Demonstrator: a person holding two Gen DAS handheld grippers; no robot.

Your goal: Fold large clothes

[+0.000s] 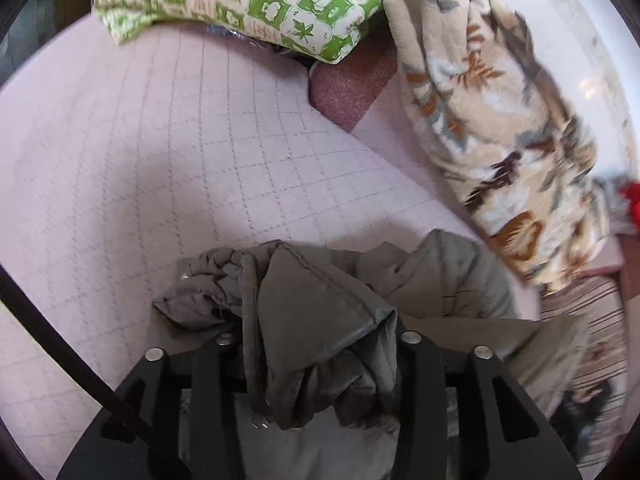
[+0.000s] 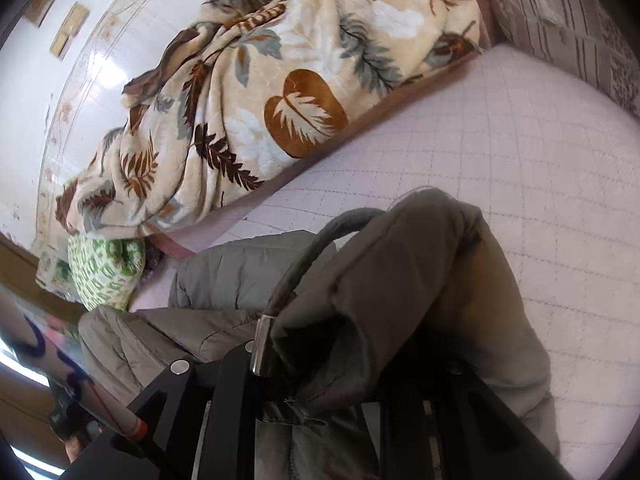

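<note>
- Pink quilted bed cover (image 1: 168,152) is filling most of both views, with a leafy beige blanket (image 2: 280,92) heaped along the far edge and a green-and-cream patterned pillow (image 1: 240,4) sitting up by the head end.
- Grey-olive padded jacket (image 1: 332,320) is what's being folded here. It's lying partly on the bed and partly bunched up right inside both tools.
- Left tongs (image 1: 316,344) are pinching a thick wad of the jacket, looks like a gathered elastic cuff or hem poking out past the tips.
- Right tongs (image 2: 344,356) are also clamped on jacket fabric, a puffy edge, with a drawcord (image 2: 296,268) and its metal end dangling across the fingers.
- The relation that matters, as I'm reading it: the body of the jacket is trailing off between the two grips, to the right of the left tongs and to the left of the right tongs, so its long axis is running roughly hand to hand.
- Neither hand looks nearer than the other, since both are already holding the cloth.
- Open bed is lying straight ahead of both, so I'm guessing the next move is spreading the jacket flat out there.
</note>
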